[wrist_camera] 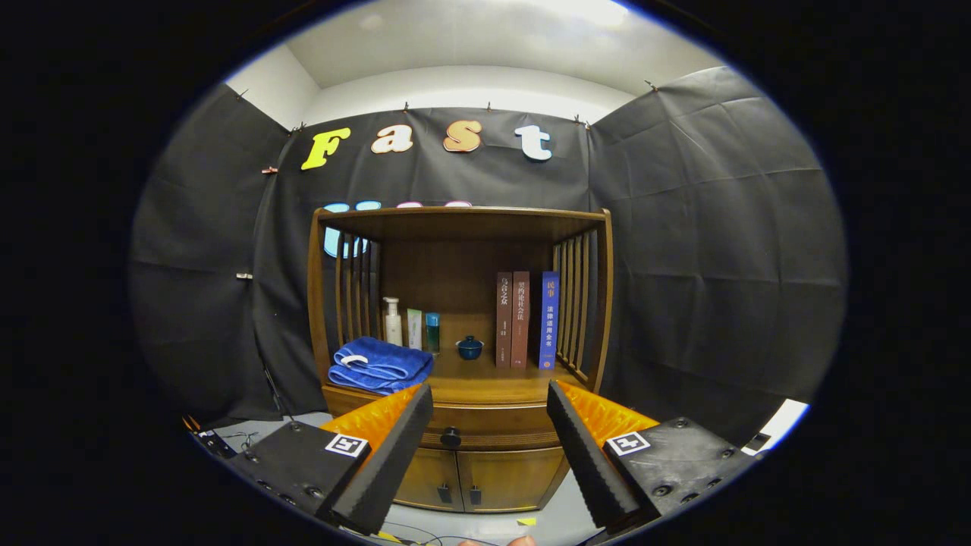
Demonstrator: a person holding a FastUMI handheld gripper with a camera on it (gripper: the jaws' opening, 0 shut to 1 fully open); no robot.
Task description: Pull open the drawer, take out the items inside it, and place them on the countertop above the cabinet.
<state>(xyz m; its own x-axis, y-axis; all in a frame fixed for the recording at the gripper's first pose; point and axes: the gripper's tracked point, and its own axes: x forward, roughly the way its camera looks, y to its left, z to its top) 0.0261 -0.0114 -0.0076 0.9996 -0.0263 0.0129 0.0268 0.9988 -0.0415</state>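
A wooden cabinet (455, 227) stands ahead against the black wall. Its drawer (485, 426) is shut, with a small dark round knob (450, 437) on the front. My gripper (489, 402) is open, its two black fingers spread wide, and the knob shows in the gap between them, some way beyond the tips. The countertop (485, 383) above the drawer is the floor of an open shelf. Whatever lies inside the drawer is hidden.
On the countertop lie a folded blue towel (379, 364), a pump bottle (392, 321), two small tubes, a small dark blue lidded cup (469, 347) and three upright books (527, 318). Two cupboard doors (474, 478) sit below the drawer. Cables trail on the floor at the left.
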